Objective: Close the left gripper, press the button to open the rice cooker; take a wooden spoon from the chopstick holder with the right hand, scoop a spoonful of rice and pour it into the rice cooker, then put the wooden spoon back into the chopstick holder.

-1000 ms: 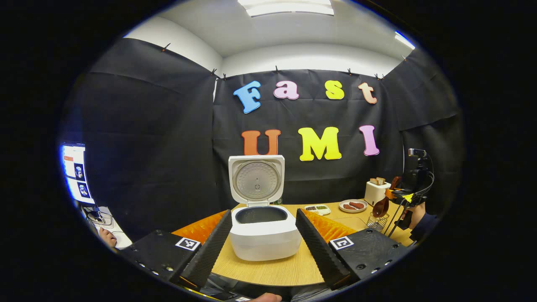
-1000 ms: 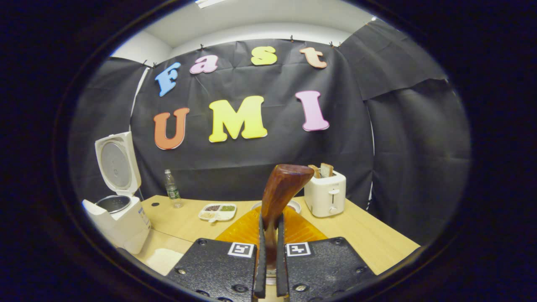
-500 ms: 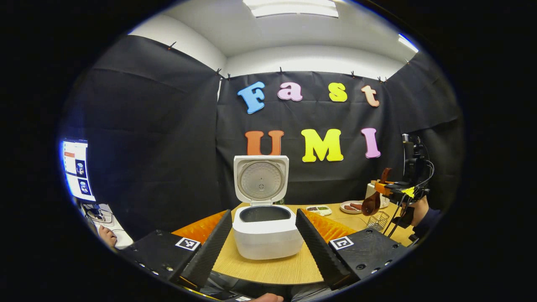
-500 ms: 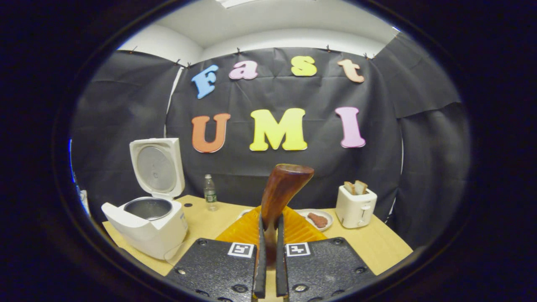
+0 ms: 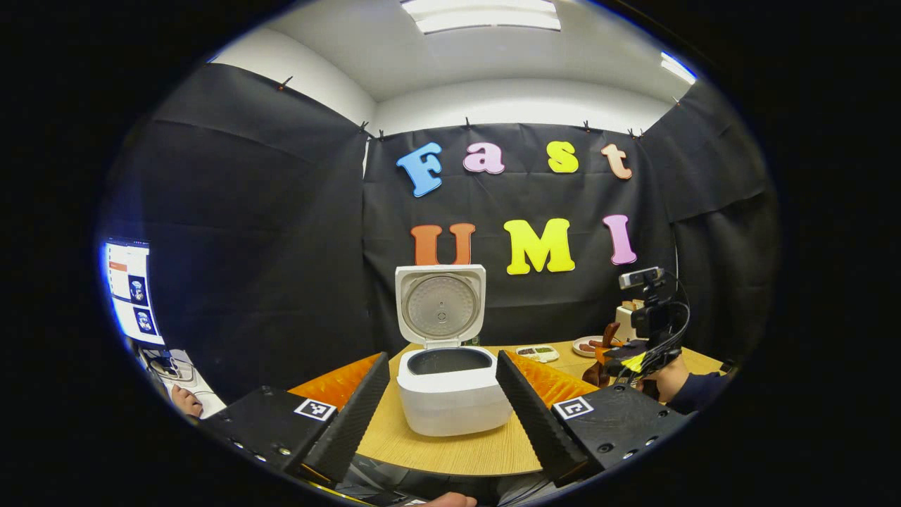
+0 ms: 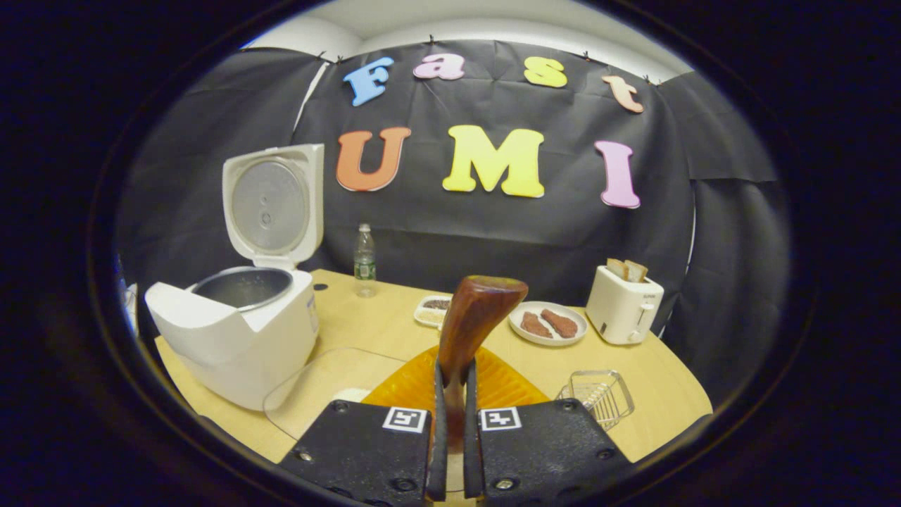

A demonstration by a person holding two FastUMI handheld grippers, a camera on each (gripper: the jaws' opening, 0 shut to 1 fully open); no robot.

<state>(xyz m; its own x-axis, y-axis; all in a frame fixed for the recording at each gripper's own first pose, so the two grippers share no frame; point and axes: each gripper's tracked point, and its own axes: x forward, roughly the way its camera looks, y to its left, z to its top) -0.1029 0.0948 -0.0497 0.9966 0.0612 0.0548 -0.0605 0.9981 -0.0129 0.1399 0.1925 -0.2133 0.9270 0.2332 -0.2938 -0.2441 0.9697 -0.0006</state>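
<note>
- Between the fingers of the right gripper (image 6: 450, 451), pressed together on its handle, the wooden spoon (image 6: 473, 320) stands upright, bowl at top
- Left and ahead of the right gripper: rice cooker (image 6: 236, 338) with lid raised, inner pot exposed
- Right of the right gripper, near it: wire chopstick holder (image 6: 597, 396) on the table (image 6: 654, 380)
- Left gripper (image 5: 442, 401): fingers spread wide, rice cooker (image 5: 450, 387) framed between them, not touching
- Right gripper (image 5: 619, 355), seen from the left gripper view, lies ahead to its right

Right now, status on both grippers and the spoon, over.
Left gripper open, facing the rice cooker, lid up. Right gripper shut on the wooden spoon. Chopstick holder on the table, right of the fingers. Nothing blocking the pot.
</note>
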